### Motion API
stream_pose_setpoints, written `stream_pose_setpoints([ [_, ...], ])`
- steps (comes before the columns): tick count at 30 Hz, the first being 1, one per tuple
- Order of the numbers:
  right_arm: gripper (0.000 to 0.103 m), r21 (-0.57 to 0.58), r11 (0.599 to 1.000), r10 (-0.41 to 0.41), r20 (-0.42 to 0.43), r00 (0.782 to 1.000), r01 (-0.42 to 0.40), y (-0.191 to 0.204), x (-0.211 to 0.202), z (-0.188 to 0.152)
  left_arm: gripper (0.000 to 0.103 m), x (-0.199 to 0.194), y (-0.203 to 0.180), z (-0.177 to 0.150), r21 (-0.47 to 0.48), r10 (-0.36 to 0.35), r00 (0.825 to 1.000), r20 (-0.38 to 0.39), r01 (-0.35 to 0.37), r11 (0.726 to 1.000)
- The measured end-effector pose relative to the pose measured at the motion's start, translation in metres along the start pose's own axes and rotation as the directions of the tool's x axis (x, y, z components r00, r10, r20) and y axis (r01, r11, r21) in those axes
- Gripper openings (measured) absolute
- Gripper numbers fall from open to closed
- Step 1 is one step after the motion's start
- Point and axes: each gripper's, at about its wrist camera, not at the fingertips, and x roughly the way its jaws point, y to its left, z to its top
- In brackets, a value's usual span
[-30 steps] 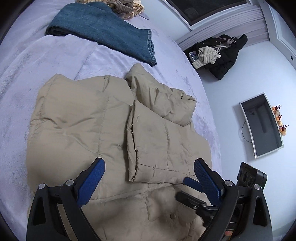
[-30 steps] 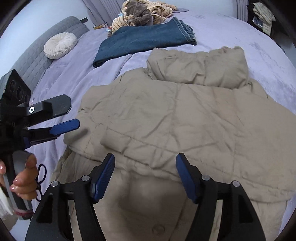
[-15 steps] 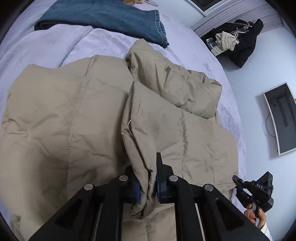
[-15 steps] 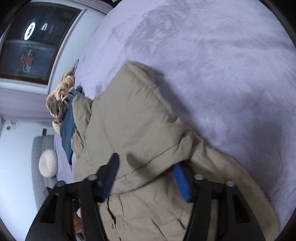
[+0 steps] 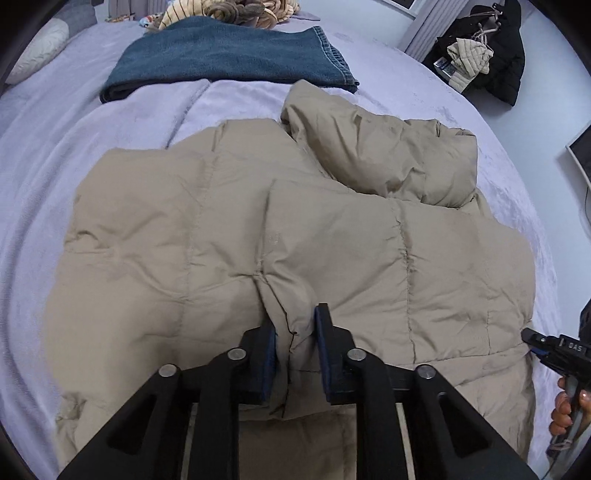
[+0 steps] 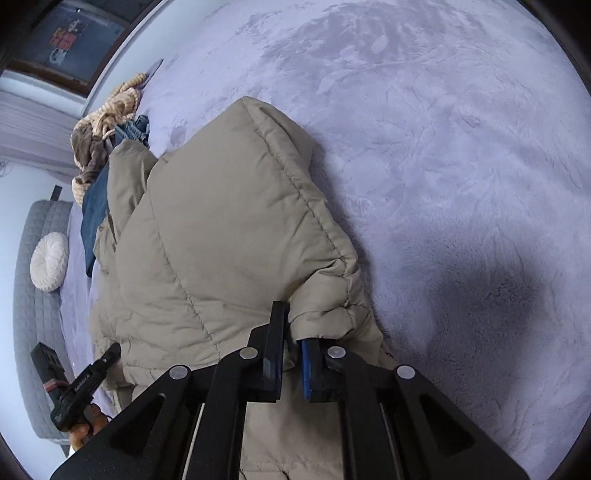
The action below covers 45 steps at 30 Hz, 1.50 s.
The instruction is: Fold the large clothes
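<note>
A tan puffer jacket (image 5: 221, 236) lies spread on the lavender bed, one sleeve folded across its body; it also shows in the right wrist view (image 6: 221, 240). My left gripper (image 5: 294, 332) is shut on a fold of the jacket's near edge. My right gripper (image 6: 293, 345) is shut on the jacket's cuff end at its right side, next to the bare bedcover. The right gripper shows at the right edge of the left wrist view (image 5: 554, 350); the left gripper shows at the lower left of the right wrist view (image 6: 85, 384).
Folded blue jeans (image 5: 229, 59) lie beyond the jacket, with a striped knit pile (image 5: 229, 11) behind. A round white pillow (image 6: 50, 262) rests by the grey headboard (image 6: 33, 295). Dark clothes (image 5: 484, 48) hang by the wall. The bedcover (image 6: 461, 166) stretches to the right.
Both grippers came down from open above the jacket and closed on it. The left now pinches the near fold, the right has shut on the cuff end.
</note>
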Motion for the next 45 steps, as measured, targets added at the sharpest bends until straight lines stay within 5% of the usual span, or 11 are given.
stream_pose_setpoints([
  [3,0.064,-0.105,0.994,-0.012,0.022,1.0,0.015,0.01,-0.025,-0.01,0.032,-0.026,0.007,0.002,0.01,0.022,0.998,0.051,-0.022,1.0],
  [6,0.065,-0.187,0.978,-0.07,0.133,0.989,0.094,0.019,-0.052,-0.013,0.032,-0.045,0.009,0.01,0.011,0.003,0.996,0.091,-0.004,1.0],
  [8,0.054,-0.198,0.972,-0.087,0.195,0.977,0.126,0.022,-0.06,-0.003,0.032,-0.049,0.003,0.018,0.032,-0.027,0.994,0.106,0.024,0.999],
  [9,0.014,-0.19,0.975,-0.078,0.195,0.978,0.115,0.022,-0.059,0.007,0.032,-0.047,-0.001,0.022,0.044,-0.034,0.994,0.108,0.029,0.999],
  [10,0.002,-0.175,0.979,-0.071,0.185,0.98,0.104,0.023,-0.055,0.015,0.032,-0.043,-0.006,0.024,0.055,-0.038,0.994,0.103,0.032,0.998],
  [20,0.0,-0.182,0.97,-0.145,0.092,0.985,0.16,0.014,0.034,0.049,0.032,0.044,-0.014,0.021,0.076,0.03,0.999,0.017,-0.031,0.997],
  [30,0.003,-0.146,0.983,-0.103,0.073,0.992,0.113,0.019,-0.013,0.028,0.032,-0.014,-0.016,0.009,0.069,0.135,0.99,0.026,-0.137,0.988],
  [32,0.016,-0.145,0.984,-0.096,0.05,0.994,0.102,0.02,-0.023,0.015,0.086,-0.028,-0.016,0.0,0.064,0.144,0.99,0.011,-0.144,0.987],
  [33,0.04,-0.144,0.985,-0.095,0.038,0.995,0.1,0.019,-0.028,0.006,0.099,-0.036,-0.017,-0.006,0.056,0.155,0.988,0.018,-0.155,0.986],
  [34,0.06,-0.141,0.986,-0.089,0.027,0.996,0.092,0.019,-0.033,-0.002,0.103,-0.047,-0.018,-0.012,0.047,0.159,0.986,0.041,-0.161,0.986],
  [45,0.077,-0.143,0.985,-0.105,-0.067,0.992,0.095,0.016,-0.065,-0.074,0.103,-0.094,-0.038,-0.08,0.028,0.181,0.981,-0.067,-0.18,0.983],
])
